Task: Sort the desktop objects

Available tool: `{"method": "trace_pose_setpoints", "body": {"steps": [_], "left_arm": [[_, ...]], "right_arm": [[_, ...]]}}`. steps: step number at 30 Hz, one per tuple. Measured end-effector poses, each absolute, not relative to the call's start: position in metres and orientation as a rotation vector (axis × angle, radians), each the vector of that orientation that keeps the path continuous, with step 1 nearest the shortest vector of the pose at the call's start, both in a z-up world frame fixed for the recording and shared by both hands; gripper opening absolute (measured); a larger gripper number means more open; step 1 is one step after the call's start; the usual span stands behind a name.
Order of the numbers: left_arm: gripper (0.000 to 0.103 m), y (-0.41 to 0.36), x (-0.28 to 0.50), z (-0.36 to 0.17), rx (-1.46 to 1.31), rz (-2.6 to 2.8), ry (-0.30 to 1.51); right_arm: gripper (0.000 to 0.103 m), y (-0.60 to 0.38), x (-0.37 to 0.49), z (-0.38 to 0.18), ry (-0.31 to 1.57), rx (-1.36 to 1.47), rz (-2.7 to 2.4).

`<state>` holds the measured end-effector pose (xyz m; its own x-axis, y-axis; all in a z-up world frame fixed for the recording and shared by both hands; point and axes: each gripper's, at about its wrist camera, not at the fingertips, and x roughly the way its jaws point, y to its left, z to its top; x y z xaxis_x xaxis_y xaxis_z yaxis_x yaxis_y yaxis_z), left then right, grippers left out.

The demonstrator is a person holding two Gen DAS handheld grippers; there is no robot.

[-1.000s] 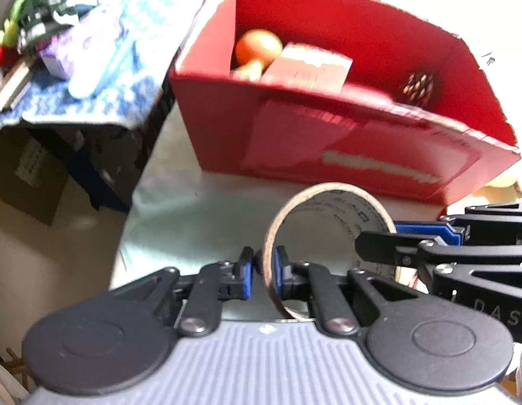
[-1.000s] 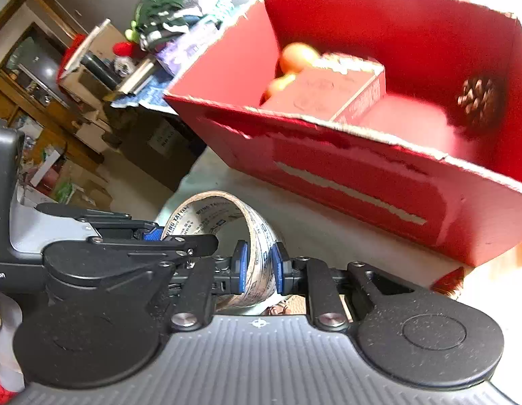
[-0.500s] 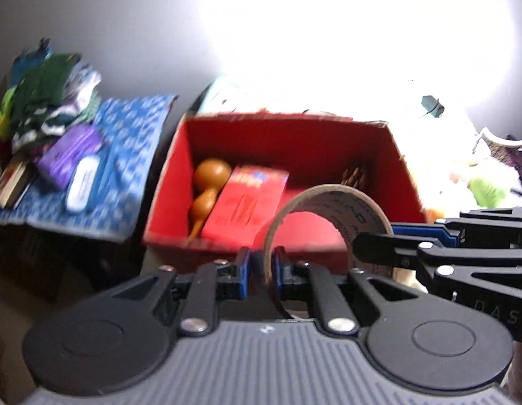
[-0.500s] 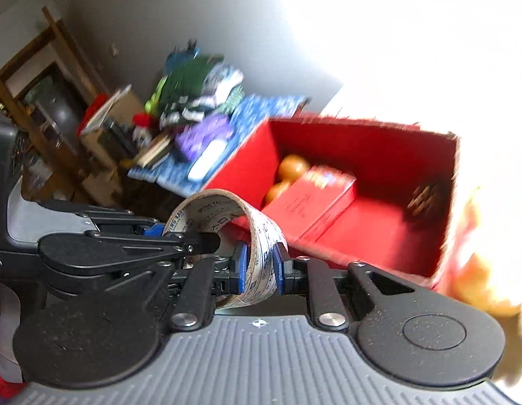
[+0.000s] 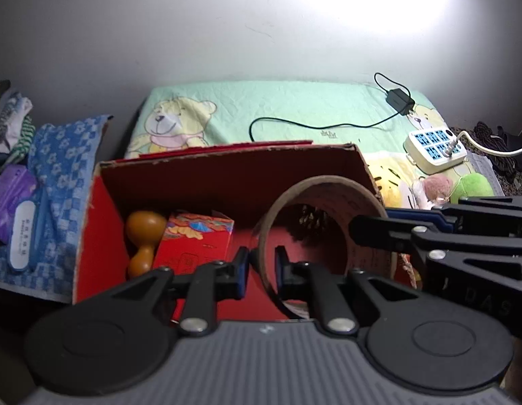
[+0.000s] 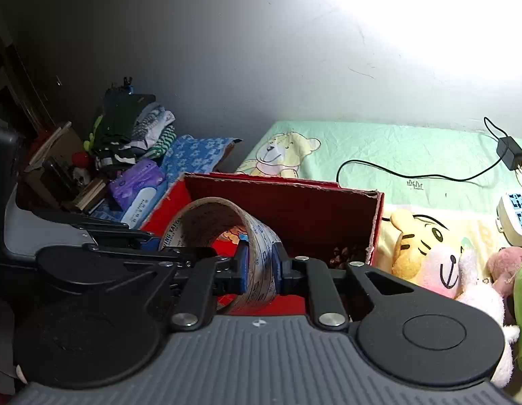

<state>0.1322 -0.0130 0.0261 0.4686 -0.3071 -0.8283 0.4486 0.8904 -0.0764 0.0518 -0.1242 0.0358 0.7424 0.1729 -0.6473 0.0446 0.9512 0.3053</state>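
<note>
Both claws have lifted the tape roll (image 5: 325, 226) up over the red box (image 5: 102, 222). The left gripper (image 5: 262, 265) and right gripper (image 6: 259, 270) each pinch its wall. Dropping it in looks next.

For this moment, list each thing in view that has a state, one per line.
Left gripper: shut on the tape roll's wall.
Right gripper: shut on the same roll, other side.
Tape roll: held in the air over the red box.
Red box: open-topped, holding a gourd, a red packet and a pine cone.
Power strip: one plug in.
</note>
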Motion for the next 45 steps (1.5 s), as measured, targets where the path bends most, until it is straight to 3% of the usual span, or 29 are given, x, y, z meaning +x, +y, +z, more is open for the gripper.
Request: {"method": "trace_pose_setpoints", "body": {"steps": [16, 21, 26, 31, 38, 45], "left_arm": [[0.009, -0.021, 0.187, -0.065, 0.152, -0.573, 1.303], [0.015, -0.021, 0.197, -0.079, 0.127, -0.578, 1.383], [0.017, -0.022, 0.199, -0.086, 0.105, -0.583, 1.422], [0.015, -0.029, 0.201, -0.088, 0.109, -0.580, 1.433], [0.014, -0.044, 0.199, -0.090, 0.099, -0.586, 1.444], [0.014, -0.057, 0.195, -0.091, 0.114, -0.589, 1.436]], "right_arm": [[0.012, -0.114, 0.110, -0.023, 1.115, 0.181, -0.020], [0.011, -0.106, 0.116, -0.028, 1.166, 0.083, -0.033], [0.008, -0.101, 0.116, -0.029, 1.179, 0.010, -0.050], [0.015, -0.107, 0.112, -0.023, 1.141, 0.029, -0.054], [0.014, -0.119, 0.098, -0.010, 1.062, 0.074, -0.069], [0.002, -0.122, 0.093, -0.009, 1.042, 0.087, -0.085]]}}
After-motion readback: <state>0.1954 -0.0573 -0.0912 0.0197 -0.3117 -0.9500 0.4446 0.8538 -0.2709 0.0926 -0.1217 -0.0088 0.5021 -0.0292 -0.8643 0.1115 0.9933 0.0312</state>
